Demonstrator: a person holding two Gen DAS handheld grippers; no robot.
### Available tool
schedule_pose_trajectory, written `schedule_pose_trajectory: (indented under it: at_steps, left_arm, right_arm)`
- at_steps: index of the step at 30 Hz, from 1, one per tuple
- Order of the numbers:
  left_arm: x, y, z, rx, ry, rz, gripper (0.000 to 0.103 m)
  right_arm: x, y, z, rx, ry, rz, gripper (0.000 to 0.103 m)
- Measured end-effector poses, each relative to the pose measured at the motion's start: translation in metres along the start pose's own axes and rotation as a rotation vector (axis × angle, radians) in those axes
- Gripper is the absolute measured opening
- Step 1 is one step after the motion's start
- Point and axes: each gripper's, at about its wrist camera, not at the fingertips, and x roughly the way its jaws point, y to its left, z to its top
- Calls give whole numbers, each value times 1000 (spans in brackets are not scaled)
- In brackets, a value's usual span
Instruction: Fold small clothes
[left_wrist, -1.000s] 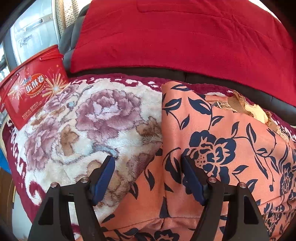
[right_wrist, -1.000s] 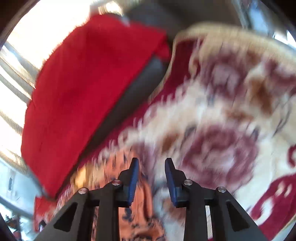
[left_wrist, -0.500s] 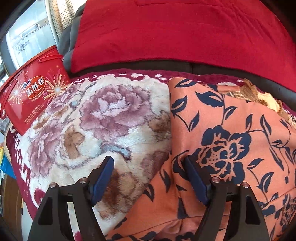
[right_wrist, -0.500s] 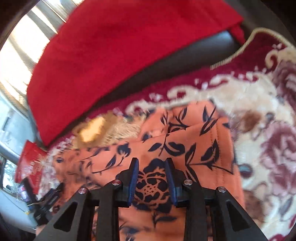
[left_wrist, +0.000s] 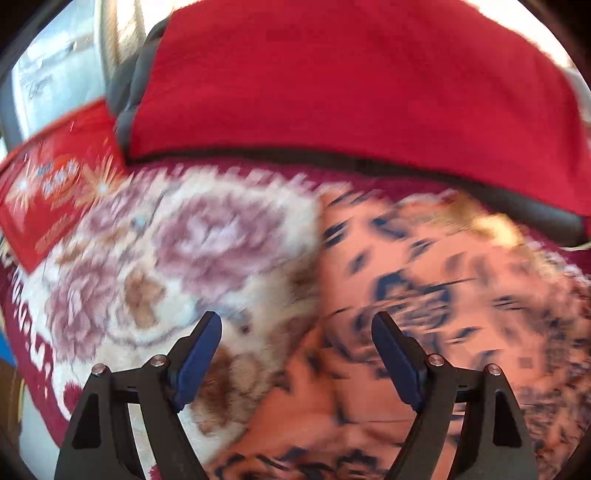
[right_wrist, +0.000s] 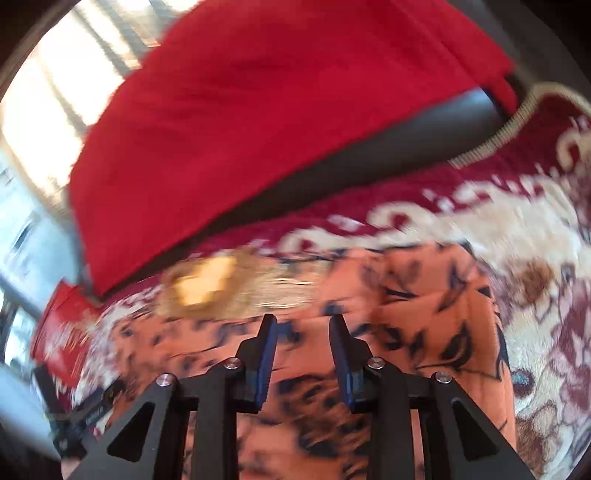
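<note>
Now my left tongs (left_wrist: 295, 354) stand spread, their jaws having just been opening, with nothing pinched; the orange garment (left_wrist: 443, 295) lies under the right finger and the blanket (left_wrist: 184, 258) under the left. My right tongs (right_wrist: 303, 350) hover partly spread over the garment, gripping nothing. Beyond both sits a red cloth (right_wrist: 277, 110).

A plush floral blanket (left_wrist: 192, 240) in cream, mauve and maroon is covering the seat. An orange garment (left_wrist: 443, 295) with dark blue flowers is lying flat on it, with a red printed tub (left_wrist: 48, 199) resting at the blanket's left edge.
</note>
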Motion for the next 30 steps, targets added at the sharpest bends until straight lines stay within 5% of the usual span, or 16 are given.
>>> schedule_pose_trajectory:
  at_steps: [4,9,16,20,30]
  left_arm:
    - [-14,-32,-2,93,-41,-63,84]
    - [22,-60,-14,146,125,-94,85]
    - [13,-47,1,80,47,-124,85]
    - [33,-60,-2,116,120,-87,87]
    - [17,-61,-5,111,53,-21,89]
  right_arm:
    - [-10,27,-16,-95,27,61,32]
    - [33,36,-40,-103,219,5,33]
    - [22,36,-20,-59,47,84,33]
    - [56,36,-23,-54,145,13,31]
    - [21,50,-24,-96,50,92,32]
